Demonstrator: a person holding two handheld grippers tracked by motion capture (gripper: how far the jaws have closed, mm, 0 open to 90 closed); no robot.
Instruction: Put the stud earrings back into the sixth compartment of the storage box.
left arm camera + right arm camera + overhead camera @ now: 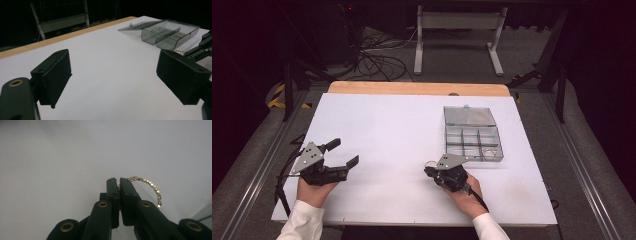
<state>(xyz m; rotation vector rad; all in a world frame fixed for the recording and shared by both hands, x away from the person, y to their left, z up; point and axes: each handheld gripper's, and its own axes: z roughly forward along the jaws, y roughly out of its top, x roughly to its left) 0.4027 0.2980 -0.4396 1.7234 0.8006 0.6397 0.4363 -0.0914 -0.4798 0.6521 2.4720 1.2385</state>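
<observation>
Bracelet (152, 185): thin loop of small gold faceted beads, shiny, roughly circular. It stands on edge in the right gripper view, arcing up and out to one side of the jaws; as a ring it has no real long axis. Right gripper (119, 182): ribbed black pads pressed together, pinching the bracelet at one point on its loop. In the high view this gripper (432, 169) sits just in front of the organiser box (473, 138), off its near left corner, over the matte white table (387, 130). Box: smoky translucent plastic, rectangular, divided into compartments, lid flat open behind it. Left gripper (343, 153): jaws spread wide, nothing between them, well left of the box.
</observation>
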